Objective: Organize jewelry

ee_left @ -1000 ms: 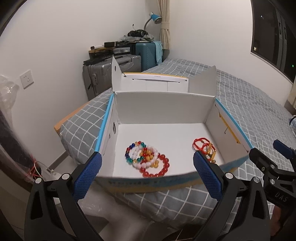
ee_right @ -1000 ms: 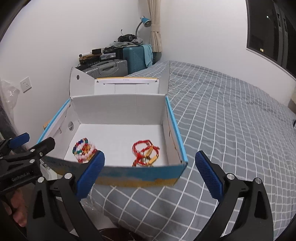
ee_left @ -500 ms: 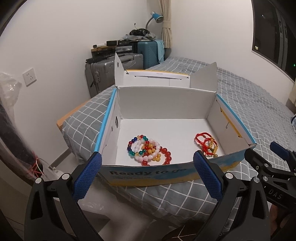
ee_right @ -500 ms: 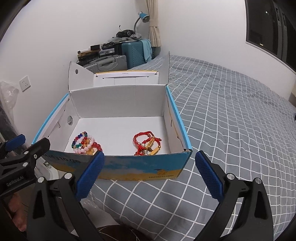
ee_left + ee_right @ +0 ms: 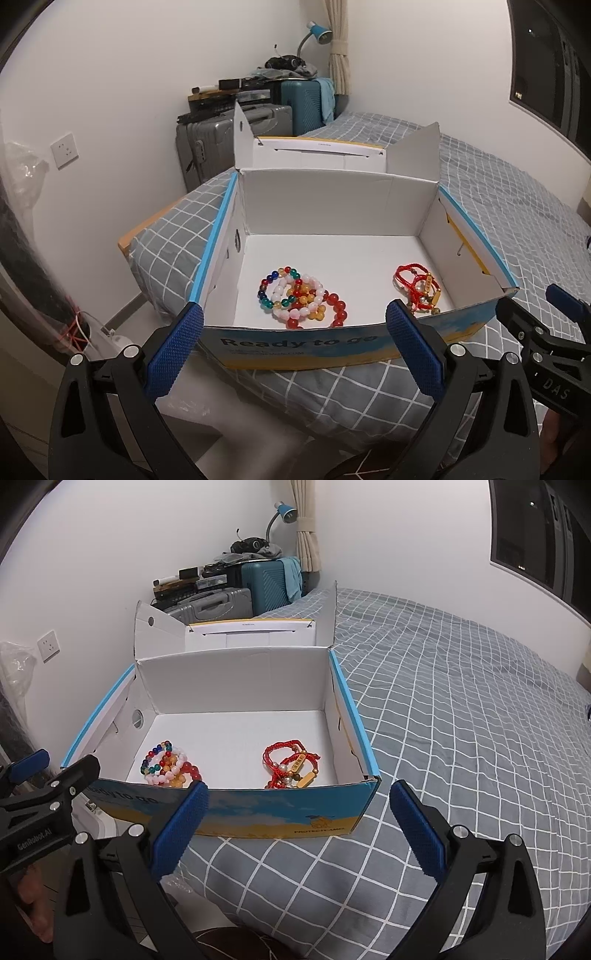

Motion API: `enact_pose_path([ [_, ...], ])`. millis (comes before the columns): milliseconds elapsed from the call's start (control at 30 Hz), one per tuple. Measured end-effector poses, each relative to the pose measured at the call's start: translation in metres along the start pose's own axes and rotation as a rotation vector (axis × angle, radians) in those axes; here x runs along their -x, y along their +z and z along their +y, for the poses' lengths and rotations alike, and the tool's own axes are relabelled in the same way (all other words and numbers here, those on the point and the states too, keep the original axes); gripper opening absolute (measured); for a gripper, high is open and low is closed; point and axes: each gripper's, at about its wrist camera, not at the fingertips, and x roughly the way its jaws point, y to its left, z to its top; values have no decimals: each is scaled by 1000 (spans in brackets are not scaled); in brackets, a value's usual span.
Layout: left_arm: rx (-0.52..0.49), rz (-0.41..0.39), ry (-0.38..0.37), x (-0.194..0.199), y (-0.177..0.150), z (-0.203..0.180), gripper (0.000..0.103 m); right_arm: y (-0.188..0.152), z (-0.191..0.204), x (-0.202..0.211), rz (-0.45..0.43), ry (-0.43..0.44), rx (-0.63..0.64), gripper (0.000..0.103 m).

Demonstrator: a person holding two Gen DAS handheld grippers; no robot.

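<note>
An open white cardboard box (image 5: 332, 199) (image 5: 236, 679) with blue edges sits on the bed corner. Inside at the left lies a pile of bead bracelets (image 5: 301, 297) (image 5: 170, 762) in red, white, yellow and mixed colours. At the right lie red cord bracelets with gold charms (image 5: 419, 286) (image 5: 291, 764). My left gripper (image 5: 293, 352) is open and empty, just in front of the box's near wall. My right gripper (image 5: 299, 829) is open and empty, in front of the box's right front corner. Each gripper shows at the edge of the other's view.
The grey checked bedspread (image 5: 461, 720) stretches to the right. Suitcases (image 5: 236, 125) with clutter and a blue lamp (image 5: 314, 33) stand against the far wall. A wall socket (image 5: 64, 149) is at the left. The floor drops off in front of the bed.
Both grippers have pulled back and risen a little from the box, so its printed front wall now shows. The jewelry has not moved.
</note>
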Motion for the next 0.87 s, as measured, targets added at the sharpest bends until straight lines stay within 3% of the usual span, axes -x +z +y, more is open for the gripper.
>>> enact_pose_path([
  [867, -2, 5, -17, 2, -1, -1, 97, -4, 0, -2, 11, -1, -1, 94],
])
